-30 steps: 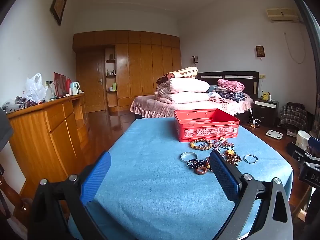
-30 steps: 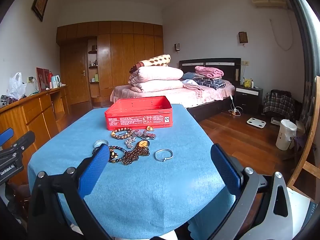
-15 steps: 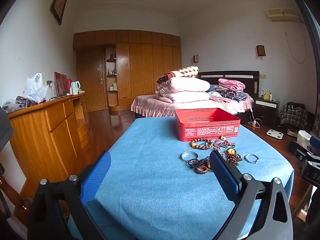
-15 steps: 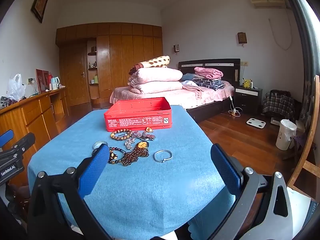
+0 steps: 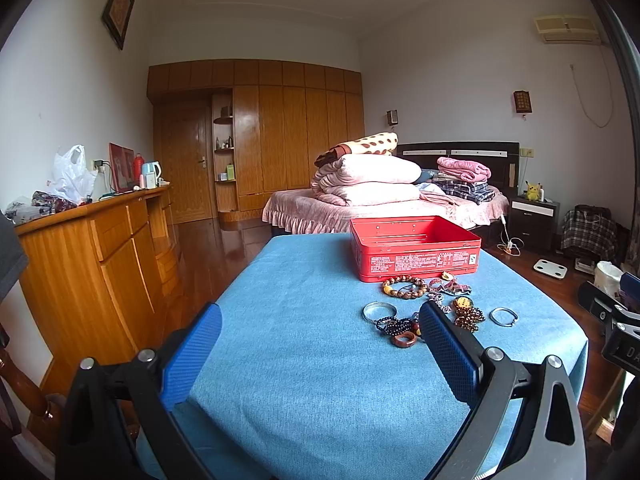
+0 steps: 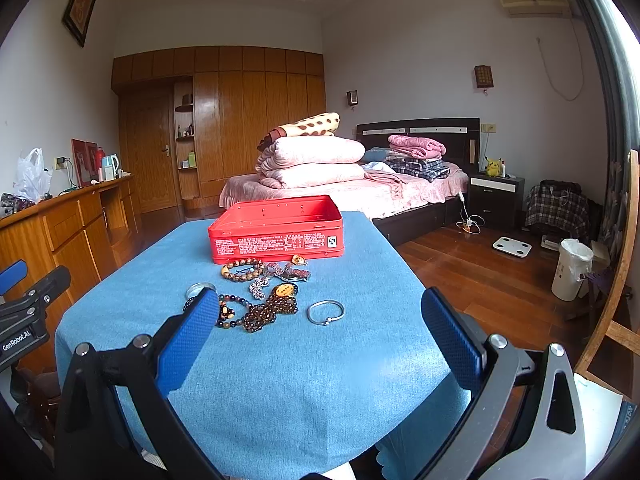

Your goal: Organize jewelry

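An open red tin box [image 5: 414, 246] [image 6: 276, 234] stands on the blue-covered table [image 5: 304, 340] [image 6: 304, 380]. In front of it lies a heap of jewelry: a brown bead bracelet [image 5: 404, 287] [image 6: 242, 270], a silver bangle [image 5: 379, 312], an open silver bangle [image 5: 504, 316] [image 6: 326, 312], dark bead strings [image 6: 260, 314] and a brown ring [image 5: 404, 339]. My left gripper [image 5: 320, 332] is open and empty, above the table's near left part. My right gripper [image 6: 320, 328] is open and empty, above the near edge, short of the jewelry.
A wooden sideboard [image 5: 92, 256] runs along the left wall. A bed [image 5: 380, 200] with folded quilts stands behind the table. Wooden floor, a white bin [image 6: 570, 268] and a wooden chair frame [image 6: 620, 280] are on the right.
Both grippers have crept slightly forward and lower toward the table. Nothing on the table has moved.
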The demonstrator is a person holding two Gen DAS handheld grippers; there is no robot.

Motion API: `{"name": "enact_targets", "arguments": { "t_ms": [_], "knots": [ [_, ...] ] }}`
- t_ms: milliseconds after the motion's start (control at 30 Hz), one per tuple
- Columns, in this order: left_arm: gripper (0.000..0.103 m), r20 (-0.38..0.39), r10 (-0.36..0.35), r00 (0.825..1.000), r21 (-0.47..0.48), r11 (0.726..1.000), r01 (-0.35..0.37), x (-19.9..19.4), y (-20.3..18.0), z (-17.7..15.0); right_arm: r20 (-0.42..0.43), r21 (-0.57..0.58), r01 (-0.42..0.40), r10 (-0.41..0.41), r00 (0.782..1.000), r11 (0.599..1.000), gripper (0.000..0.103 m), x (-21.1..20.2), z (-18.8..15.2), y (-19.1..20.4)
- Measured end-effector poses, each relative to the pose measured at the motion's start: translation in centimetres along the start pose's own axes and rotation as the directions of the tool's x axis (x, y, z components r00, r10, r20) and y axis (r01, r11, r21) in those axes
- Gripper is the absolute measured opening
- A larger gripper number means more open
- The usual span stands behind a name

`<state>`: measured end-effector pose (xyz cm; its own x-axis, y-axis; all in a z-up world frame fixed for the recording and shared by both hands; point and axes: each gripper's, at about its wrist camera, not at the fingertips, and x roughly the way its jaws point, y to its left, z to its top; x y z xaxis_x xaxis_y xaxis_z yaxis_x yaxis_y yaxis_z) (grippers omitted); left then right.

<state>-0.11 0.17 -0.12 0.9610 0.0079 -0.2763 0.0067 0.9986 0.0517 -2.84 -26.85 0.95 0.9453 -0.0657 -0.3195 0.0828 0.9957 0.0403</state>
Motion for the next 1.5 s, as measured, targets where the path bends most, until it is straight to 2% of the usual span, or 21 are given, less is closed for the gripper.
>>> {"name": "enact_targets", "arguments": {
  "t_ms": [1500],
  "knots": [
    [0.097,0.002,0.006,1.0,0.001,1.0,-0.006,0.33,0.25,0.08,0.005,0.001,-0.002,0.002,1.0,1.0,0.098,-0.31,0.2,0.05]
  ]
}}
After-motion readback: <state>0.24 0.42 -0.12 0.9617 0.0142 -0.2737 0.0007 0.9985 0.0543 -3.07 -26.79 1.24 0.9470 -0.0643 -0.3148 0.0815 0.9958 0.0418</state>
